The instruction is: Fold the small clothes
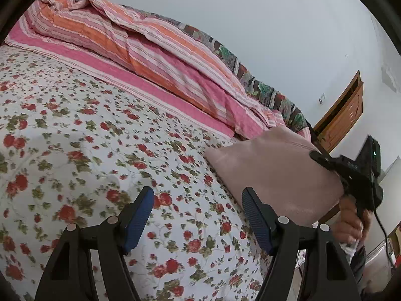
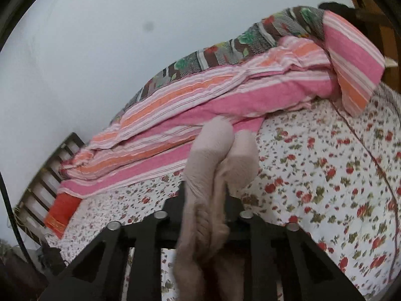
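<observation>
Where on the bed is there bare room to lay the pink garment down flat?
The floral bedsheet lies bare ahead of the open left tool, bordered by the striped blanket along the far side. The blanket edge is crowded. The pale pink garment hangs in the right tool.

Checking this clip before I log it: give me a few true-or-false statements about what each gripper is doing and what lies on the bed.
1. The right gripper is shut on the pale pink garment. True.
2. The left gripper grips the garment too. False: it is open and holds nothing, over the floral bedsheet.
3. A striped pink and orange blanket lies along the far side of the bed. True.
4. The garment lies flat and folded on the sheet. False: it is held lifted and bunched.
</observation>
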Motion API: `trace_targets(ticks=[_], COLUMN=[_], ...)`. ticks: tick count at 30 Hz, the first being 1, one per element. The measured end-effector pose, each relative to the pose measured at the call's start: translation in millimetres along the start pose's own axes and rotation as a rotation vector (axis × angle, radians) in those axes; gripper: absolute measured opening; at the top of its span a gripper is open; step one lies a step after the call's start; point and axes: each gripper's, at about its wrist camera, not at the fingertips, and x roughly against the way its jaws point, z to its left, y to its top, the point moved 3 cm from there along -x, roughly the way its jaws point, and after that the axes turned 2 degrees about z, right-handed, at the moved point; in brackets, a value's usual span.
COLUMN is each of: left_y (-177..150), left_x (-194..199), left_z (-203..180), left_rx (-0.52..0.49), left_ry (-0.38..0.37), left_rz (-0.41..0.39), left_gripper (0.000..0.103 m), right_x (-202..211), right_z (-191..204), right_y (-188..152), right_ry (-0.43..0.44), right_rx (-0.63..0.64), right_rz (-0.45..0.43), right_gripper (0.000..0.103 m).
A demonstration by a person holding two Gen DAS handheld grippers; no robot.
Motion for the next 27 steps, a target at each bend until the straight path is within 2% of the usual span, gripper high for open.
trace_targets(ticks=[1, 3, 6, 9, 12, 14, 17, 20, 21, 22, 24, 27], left_y=[0.0, -1.7, -5.5, -8.7, -10.1, -11.0, -13.2, -16.0, -17.1, -18.2, -19.9, -21.4], left_x=[2.4, 5.7, 6.9, 8.3, 8.8, 7.8, -0.2, -9.1, -12.0, -14.8, -18.2, -22.5], left_z=[2.3, 7.8, 14.7, 18.9, 18.9, 17.6, 12.7, 7.3, 4.9, 1.4, -6.0, -16.5], left_rx=[0.004, 0.018, 0.03, 0.032, 0.033, 0.034, 0.015, 0.007, 0.006, 0.001, -0.018, -0.037], left_ry=[-0.004, -0.008, -0.009, -0.005, -0.014, -0.018, -0.025, -0.01, -0.016, -0.019, -0.012, -0.018], left_rz=[-0.005, -0.006, 0.004, 0.013, 0.016, 0.017, 0.044, 0.058, 0.067, 0.074, 0.077, 0.085], left_gripper=[0.07, 0.07, 0.07, 0.07, 0.07, 0.07, 0.07, 0.07, 0.07, 0.07, 0.07, 0.07], right_x=[-5.7, -14.0, -22.2, -24.7, -39.5, -43.4, -34.4, -18.0, -15.6, -16.4, -26.6, -52.0], right_z=[7.9, 13.5, -1.2, -41.8, -96.8, -125.3, -149.3, -154.7, -155.3, -153.2, -153.1, -164.0], right_y=[1.0, -1.1, -6.2, -6.0, -12.0, -21.5, -36.4, -41.6, -41.6, -41.1, -41.9, -52.4], right_ry=[0.011, -0.051, -0.099, -0.159, -0.263, -0.303, -0.254, -0.205, -0.18, -0.155, -0.104, -0.077], right_rx=[0.022, 0.061, 0.075, 0.054, 0.035, 0.01, -0.017, -0.014, -0.012, -0.01, -0.005, -0.031], right_rz=[0.012, 0.012, 0.028, 0.026, 0.114, 0.151, 0.182, 0.138, 0.132, 0.136, 0.17, 0.246], right_gripper=[0.016, 0.016, 0.016, 0.017, 0.02, 0.02, 0.024, 0.043, 0.055, 0.061, 0.063, 0.067])
